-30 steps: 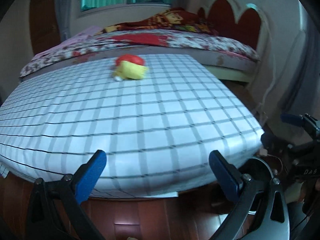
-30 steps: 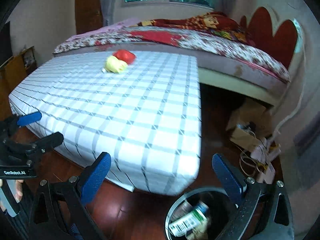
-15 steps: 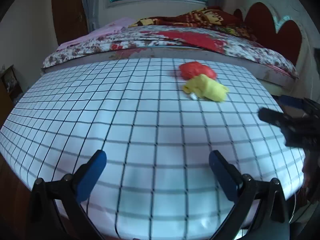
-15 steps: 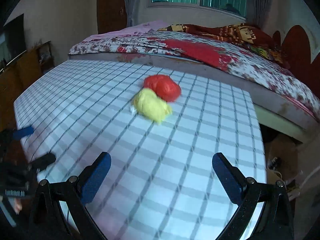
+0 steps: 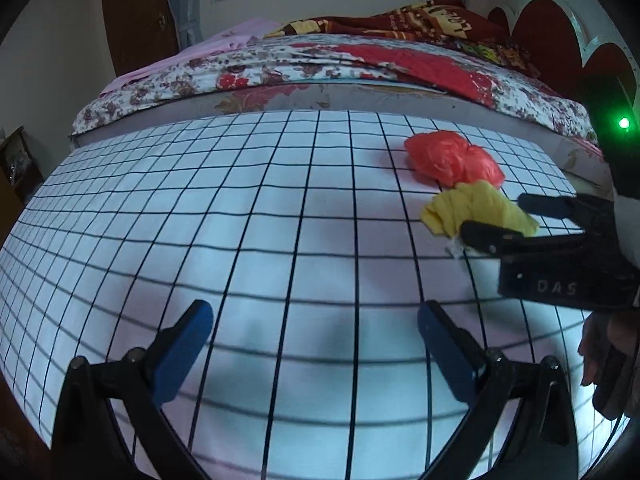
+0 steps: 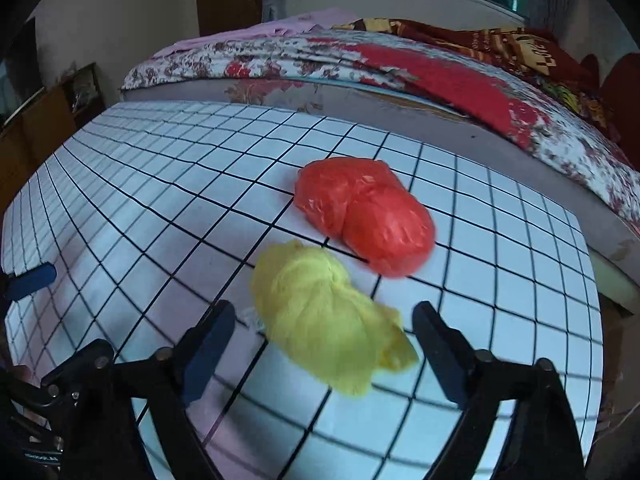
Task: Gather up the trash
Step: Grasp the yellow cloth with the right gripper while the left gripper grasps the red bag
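Note:
Two crumpled plastic bags lie touching on the table's white check cloth [image 5: 240, 220]: a red bag [image 5: 452, 158] farther back and a yellow bag [image 5: 476, 208] nearer. In the right wrist view the yellow bag [image 6: 324, 320] sits between the blue pads of my right gripper [image 6: 322, 340]. Its jaws are closing, with small gaps still showing on both sides. The red bag [image 6: 364, 216] lies just beyond. My left gripper [image 5: 314, 324] stands open over bare cloth to the left of the bags, nothing between its fingers. The left wrist view shows my right gripper [image 5: 492, 214] reaching the yellow bag from the right.
A bed with a floral cover [image 5: 320, 64] runs along the table's far edge, with a red headboard [image 5: 540, 28] at the right. A wooden door [image 5: 136, 16] stands at the back left. A small white scrap [image 6: 250, 318] lies beside the yellow bag. A person's hand [image 5: 604, 352] holds the right gripper.
Both grippers have moved in from the table's near edge over the cloth toward the bags. The floor and the bin have left view. The right jaws have narrowed around the yellow bag.

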`<state>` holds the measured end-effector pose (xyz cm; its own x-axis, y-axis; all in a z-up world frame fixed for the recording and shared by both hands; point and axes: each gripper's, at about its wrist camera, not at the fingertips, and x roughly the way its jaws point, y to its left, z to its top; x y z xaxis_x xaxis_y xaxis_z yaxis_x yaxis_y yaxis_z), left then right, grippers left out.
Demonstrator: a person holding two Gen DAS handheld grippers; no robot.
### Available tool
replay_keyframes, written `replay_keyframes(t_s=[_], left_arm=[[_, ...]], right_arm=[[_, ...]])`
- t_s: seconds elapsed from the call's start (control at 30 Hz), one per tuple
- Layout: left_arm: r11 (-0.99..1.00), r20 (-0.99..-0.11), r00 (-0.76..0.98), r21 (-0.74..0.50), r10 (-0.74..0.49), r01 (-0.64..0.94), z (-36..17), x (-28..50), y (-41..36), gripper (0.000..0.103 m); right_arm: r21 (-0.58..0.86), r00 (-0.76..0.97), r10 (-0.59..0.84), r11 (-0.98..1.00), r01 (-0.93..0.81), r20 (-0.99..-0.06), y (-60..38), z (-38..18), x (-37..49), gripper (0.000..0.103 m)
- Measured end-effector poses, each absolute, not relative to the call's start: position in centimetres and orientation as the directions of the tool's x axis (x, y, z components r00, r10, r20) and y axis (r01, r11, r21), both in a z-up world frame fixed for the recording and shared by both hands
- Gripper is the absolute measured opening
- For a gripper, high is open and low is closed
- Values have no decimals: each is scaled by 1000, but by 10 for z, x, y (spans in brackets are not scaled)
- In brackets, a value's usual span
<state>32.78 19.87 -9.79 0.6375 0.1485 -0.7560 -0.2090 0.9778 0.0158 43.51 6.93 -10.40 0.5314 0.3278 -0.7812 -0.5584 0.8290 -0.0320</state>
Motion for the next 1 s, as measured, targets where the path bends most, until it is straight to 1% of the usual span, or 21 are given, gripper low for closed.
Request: replay_keyframes(t_s=[0.03, 0.13, 0.17, 0.27, 0.43, 0.53, 0.6, 0.8, 1.0], left_arm=[[978, -757, 637, 11, 143, -207, -99, 332, 198, 102], [981, -761, 637, -6, 123, -196, -102, 341, 196, 102], [981, -760, 639, -8, 119, -192, -103, 344, 194, 102], [985, -758, 643, -7, 108, -174, -103, 353, 183, 102], [992, -748, 659, -10, 78, -129, -100, 376, 156, 102], [995, -743, 667, -10, 60, -101, -97, 397, 137, 102], [995, -739, 672, -15, 52, -94, -94, 416, 126, 102], [993, -744, 668, -73, 11, -98, -92, 461, 109, 102], [992, -757, 653, -67, 18, -105, -99, 495, 104, 102]], right_arm=[[-28, 525, 332, 825, -564, -784, 71, -106, 438, 79], [-6, 509, 364, 809, -587, -780, 68, -111, 439, 62], [0, 511, 376, 806, -592, -773, 66, -111, 438, 50], [-3, 524, 378, 808, -589, -763, 46, -107, 432, 49], [-34, 572, 311, 858, -512, -759, -1, -101, 442, 49], [-5, 580, 270, 904, -428, -769, -33, -101, 467, 49], [27, 583, 275, 917, -398, -765, -47, -100, 483, 49], [44, 578, 273, 925, -378, -769, -54, -102, 520, 49], [44, 579, 272, 925, -376, -769, -54, -102, 544, 49]])
